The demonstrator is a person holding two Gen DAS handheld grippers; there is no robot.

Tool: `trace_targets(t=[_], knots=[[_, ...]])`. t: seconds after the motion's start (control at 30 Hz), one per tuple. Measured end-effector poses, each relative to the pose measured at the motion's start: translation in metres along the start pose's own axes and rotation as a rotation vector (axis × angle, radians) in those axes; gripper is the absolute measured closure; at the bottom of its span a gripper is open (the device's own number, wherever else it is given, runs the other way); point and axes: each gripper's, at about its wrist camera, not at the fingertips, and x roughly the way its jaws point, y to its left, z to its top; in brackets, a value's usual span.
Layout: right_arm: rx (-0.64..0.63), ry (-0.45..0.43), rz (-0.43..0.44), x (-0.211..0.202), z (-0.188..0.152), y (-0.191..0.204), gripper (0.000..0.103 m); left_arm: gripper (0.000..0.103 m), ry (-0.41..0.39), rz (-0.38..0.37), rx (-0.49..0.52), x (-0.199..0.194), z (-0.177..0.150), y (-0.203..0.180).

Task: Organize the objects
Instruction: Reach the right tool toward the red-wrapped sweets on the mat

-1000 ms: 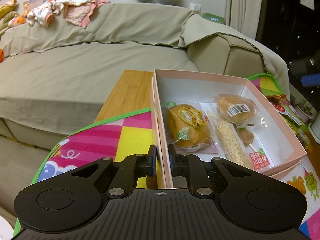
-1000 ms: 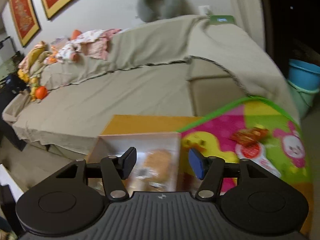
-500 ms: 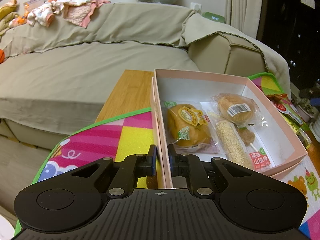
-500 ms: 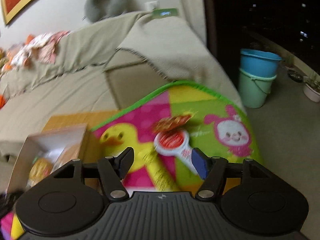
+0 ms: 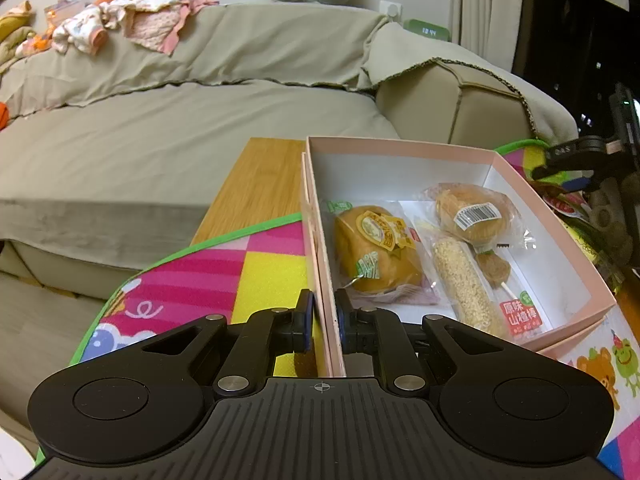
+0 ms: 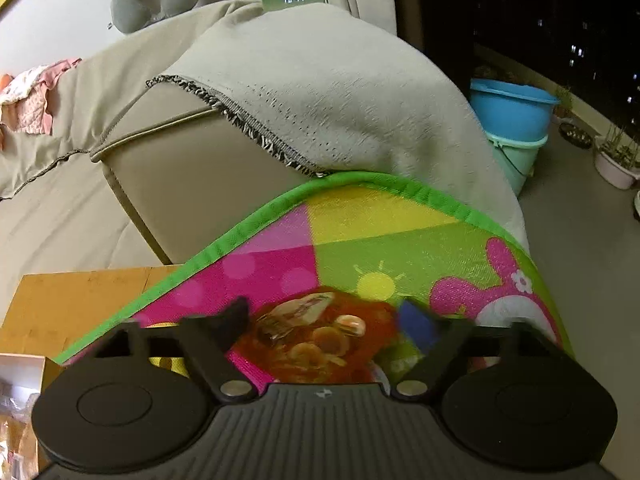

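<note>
A pink box [image 5: 400,148] with a white inside stands on the colourful mat [image 5: 208,280]. In it lie a wrapped yellow bun [image 5: 376,248], a round bun with a barcode [image 5: 472,212] and a hawthorn stick in a clear wrapper [image 5: 464,284]. My left gripper [image 5: 322,326] is shut on the box's near left wall. My right gripper [image 6: 324,320] is open, its fingers either side of a red snack packet [image 6: 320,340] lying on the mat [image 6: 380,232]. The right gripper also shows at the right edge of the left wrist view [image 5: 592,168].
A beige covered sofa [image 5: 160,128] runs behind the wooden table [image 5: 260,184], its armrest [image 6: 280,92] close to the mat's far edge. Clothes [image 5: 120,20] lie on the sofa back. Stacked blue and green buckets [image 6: 512,120] stand on the floor at right.
My right gripper has swung right, away from the box, and come down over the red snack packet, which now lies between its fingers. My left gripper has stayed shut on the box wall.
</note>
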Motion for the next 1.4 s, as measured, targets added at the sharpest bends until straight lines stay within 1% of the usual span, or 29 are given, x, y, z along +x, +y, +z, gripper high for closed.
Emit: trace_targets(t=[0.03,0.07,0.1,0.17,0.23,0.27,0.3,0.37,0.4,0.43,0.47,0.53,0.6,0.7,0.73,0.77,0.8,0.83,0.87,0.9,0.93,0.97,1.0,1.1,1.17,1.23,1.3,1.4], knots=[[0.007,0.001,0.017,-0.003,0.000,-0.003,0.066,0.090,0.000,0.001,-0.001,0.000,0.000,-0.001],[0.016,0.012,0.041,-0.006,0.000,-0.006,0.078,0.090,0.001,0.003,-0.001,0.000,0.001,-0.001],[0.026,0.038,0.066,-0.008,-0.001,-0.010,0.095,0.090,0.000,0.003,-0.001,0.000,0.000,-0.001],[0.015,0.067,0.062,-0.012,-0.004,-0.013,0.097,0.090,-0.002,-0.001,-0.004,0.000,-0.001,0.000],[-0.008,0.069,0.057,-0.019,-0.007,-0.014,0.097,0.090,-0.003,-0.003,-0.005,-0.001,-0.001,0.000],[0.007,0.062,0.067,-0.022,-0.007,-0.016,0.096,0.090,-0.003,-0.002,-0.005,0.000,-0.001,-0.001],[0.041,0.046,0.087,-0.027,-0.006,-0.019,0.094,0.090,-0.002,-0.002,-0.004,-0.001,-0.001,-0.001],[0.098,-0.003,0.133,-0.032,-0.001,-0.024,0.062,0.090,-0.002,-0.002,-0.002,-0.001,-0.001,0.000],[0.096,-0.036,0.144,-0.034,0.002,-0.021,0.018,0.090,-0.001,-0.004,-0.002,-0.001,-0.001,0.000],[0.077,-0.066,0.141,-0.034,0.003,-0.015,0.000,0.090,0.000,-0.005,-0.002,-0.001,-0.001,0.001],[0.046,-0.084,0.145,-0.032,0.003,-0.009,0.000,0.090,0.001,-0.005,-0.001,-0.001,0.000,0.001],[-0.004,-0.039,0.161,-0.017,0.003,0.006,0.000,0.090,0.002,-0.004,0.000,-0.001,-0.001,0.001],[-0.025,0.013,0.156,0.001,-0.002,0.020,0.000,0.090,0.002,-0.005,0.000,-0.002,-0.001,0.002],[-0.061,0.081,0.189,0.019,-0.010,0.038,0.000,0.090,0.003,-0.004,0.001,-0.002,-0.002,0.003],[-0.081,0.094,0.169,0.023,-0.012,0.045,0.000,0.089,0.004,-0.002,0.001,-0.001,-0.001,0.002],[-0.103,0.086,0.140,0.023,-0.014,0.051,0.000,0.089,0.004,-0.001,0.002,-0.001,-0.001,0.002],[-0.123,0.090,0.118,0.023,-0.016,0.056,0.002,0.089,0.004,-0.002,0.003,-0.002,-0.002,0.002],[-0.151,0.094,0.097,0.022,-0.017,0.059,0.010,0.089,0.004,-0.004,0.002,-0.002,-0.002,0.003],[-0.182,0.095,0.073,0.020,-0.018,0.062,0.013,0.089,0.004,-0.005,0.001,-0.002,-0.002,0.003],[-0.197,0.099,0.073,0.017,-0.019,0.061,0.014,0.089,0.004,-0.005,0.002,-0.002,-0.002,0.002],[-0.189,0.100,0.084,0.013,-0.019,0.058,0.022,0.089,0.004,-0.006,0.002,-0.001,-0.001,0.002],[-0.180,0.095,0.097,0.007,-0.019,0.054,0.032,0.089,0.003,-0.007,0.002,-0.001,-0.001,0.002],[-0.168,0.094,0.108,0.000,-0.017,0.049,0.048,0.089,0.003,-0.008,0.002,-0.001,-0.001,0.002],[-0.135,0.077,0.123,-0.032,-0.013,0.030,0.080,0.089,0.004,-0.006,-0.002,0.000,0.000,0.002],[-0.152,0.064,0.143,-0.056,-0.015,0.022,0.080,0.090,0.003,-0.006,-0.005,0.002,0.001,0.001],[-0.197,0.049,0.117,-0.072,-0.017,0.023,0.080,0.089,0.000,-0.013,-0.009,0.004,0.001,0.001],[-0.238,0.033,0.104,-0.083,-0.020,0.027,0.080,0.089,0.001,-0.016,-0.010,0.004,0.001,0.002],[-0.273,0.014,0.114,-0.090,-0.019,0.033,0.080,0.089,0.004,-0.016,-0.007,0.004,0.001,0.004]])
